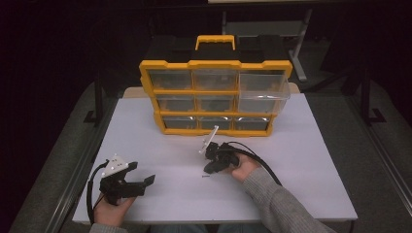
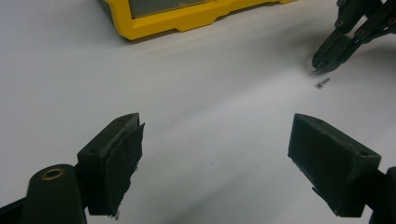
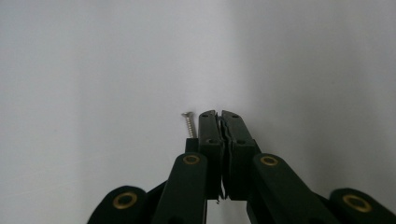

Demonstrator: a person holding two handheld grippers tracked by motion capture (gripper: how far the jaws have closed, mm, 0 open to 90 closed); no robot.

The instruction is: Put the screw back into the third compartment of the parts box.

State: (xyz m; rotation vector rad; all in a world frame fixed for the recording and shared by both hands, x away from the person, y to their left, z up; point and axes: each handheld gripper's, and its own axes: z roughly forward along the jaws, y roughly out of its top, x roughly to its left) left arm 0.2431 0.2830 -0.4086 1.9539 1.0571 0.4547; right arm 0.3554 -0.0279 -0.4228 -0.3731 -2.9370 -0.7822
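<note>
Two grippers sit low over a white table (image 1: 301, 160), one in each of the person's hands. The left gripper (image 1: 144, 175) rests near the table's front left corner with its jaws spread wide and nothing between them; in the left gripper view its two black pads (image 2: 114, 163) stand far apart over bare tabletop. The right gripper (image 1: 210, 170) points down at the middle of the table, its jaws pressed together with nothing visibly held between them. A small silver screw (image 3: 188, 123) lies flat on the table just beside the left edge of those closed jaws; whether it touches them cannot be told. Behind, a yellow and black drawer cabinet (image 1: 215, 94) stands upright near the far edge, with a yellow handle (image 1: 215, 41) on top and three rows of clear drawers. Its upper right drawer (image 1: 265, 92) is pulled out toward the person. No writing or brand mark can be read on it.
</note>
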